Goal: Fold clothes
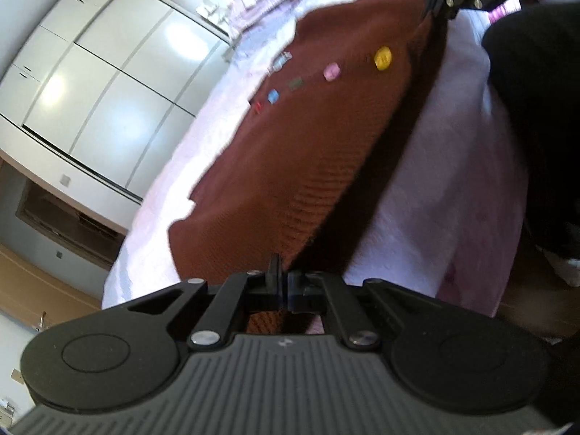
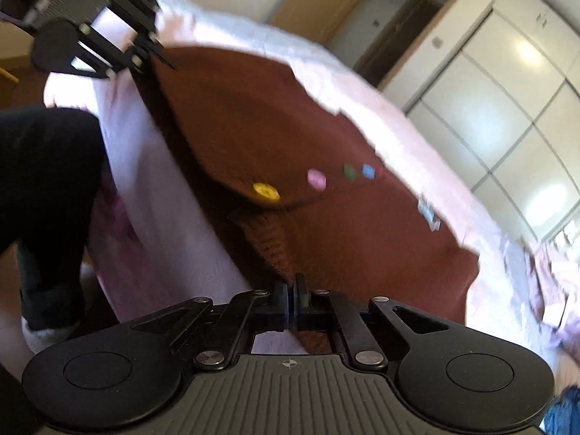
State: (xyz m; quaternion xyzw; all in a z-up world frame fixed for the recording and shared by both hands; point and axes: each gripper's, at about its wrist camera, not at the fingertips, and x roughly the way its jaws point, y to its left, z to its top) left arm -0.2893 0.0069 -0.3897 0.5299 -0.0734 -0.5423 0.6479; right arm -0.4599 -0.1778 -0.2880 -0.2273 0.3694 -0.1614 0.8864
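Left wrist view: left gripper (image 1: pixel 280 282) fully closed, pinching near edge of brown sweater (image 1: pixel 308 137); cloth runs straight out from the tips. Right wrist view: right gripper (image 2: pixel 293 302) likewise closed tight, clamped on ribbed hem of same sweater, knit bunched just ahead of the tips. Each gripper visible at far end of the other's view, both on one long edge.

Beyond the tips: sweater spread on pink bedsheet (image 1: pixel 453 188), row of coloured buttons (image 1: pixel 331 71) across the middle, held edge lifted slightly off the sheet. Further out, pile of pale clothes (image 1: pixel 261 3), white wardrobe (image 1: pixel 101 83). Dark trouser leg (image 2: pixel 47 152) beside the bed.

Step, probably: grasp done, first fold about to start. Next move likely needs both ends raised together, carried over across the buttons, kept level and taut, laid down square before letting go.
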